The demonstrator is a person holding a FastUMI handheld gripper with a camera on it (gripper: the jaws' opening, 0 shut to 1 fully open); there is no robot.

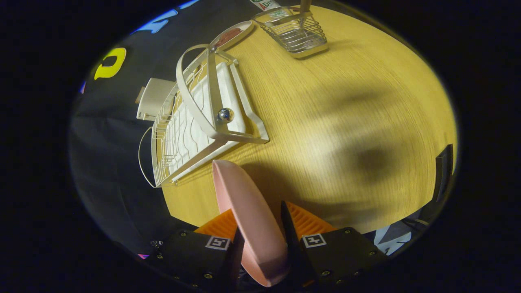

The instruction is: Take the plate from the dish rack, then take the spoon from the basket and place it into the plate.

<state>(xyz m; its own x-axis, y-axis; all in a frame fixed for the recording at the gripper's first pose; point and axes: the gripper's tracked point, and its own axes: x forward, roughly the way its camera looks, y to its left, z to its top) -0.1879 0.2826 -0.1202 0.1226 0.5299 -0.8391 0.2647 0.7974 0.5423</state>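
Gripper view: plate (248,211) between tool (260,228) fingers.

Booth kitchen: dish rack (195,122), wooden table (346,134)

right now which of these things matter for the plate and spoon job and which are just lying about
For the job:
pink plate, clamped in the hand-held gripper
dish rack
wire basket
wooden handle standing in it, maybe the spoon

Lying about:
second plate behind the rack
white box

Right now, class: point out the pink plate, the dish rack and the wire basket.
pink plate (248,211): gripper view, its back, held between the fingers.
dish rack (191,122): gripper view, its white tray.
wire basket (297,34): gripper view, its wire floor.
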